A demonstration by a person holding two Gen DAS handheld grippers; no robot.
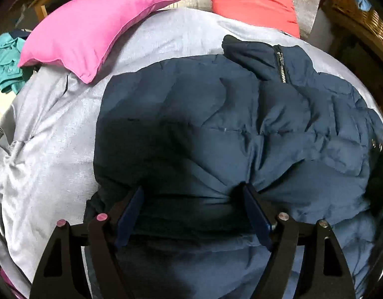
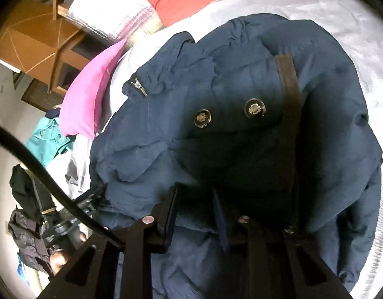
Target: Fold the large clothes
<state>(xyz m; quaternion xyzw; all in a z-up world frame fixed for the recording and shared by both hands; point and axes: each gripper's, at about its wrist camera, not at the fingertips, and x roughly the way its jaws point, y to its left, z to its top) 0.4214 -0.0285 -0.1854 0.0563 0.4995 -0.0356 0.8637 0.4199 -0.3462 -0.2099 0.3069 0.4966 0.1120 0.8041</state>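
Observation:
A navy padded jacket point(image 1: 216, 129) lies on a grey bedspread point(image 1: 54, 137), its zipped collar point(image 1: 263, 59) at the far end. My left gripper point(image 1: 193, 194) is open, its fingers pressed down on the jacket's near part with fabric bunched at the right finger. In the right wrist view the same jacket point(image 2: 241, 79) is folded over, showing two metal snap buttons point(image 2: 255, 109) and a dark strap point(image 2: 289, 94). My right gripper point(image 2: 193, 194) is partly open with jacket fabric between its fingers; whether it grips the fabric is unclear.
A pink pillow point(image 1: 91, 32) and a red pillow point(image 1: 253, 0) lie at the head of the bed. Teal clothing point(image 1: 7, 59) lies off the left side. A wicker basket point(image 1: 360, 12) stands at the right. A wooden stool point(image 2: 39, 47) stands beside the bed.

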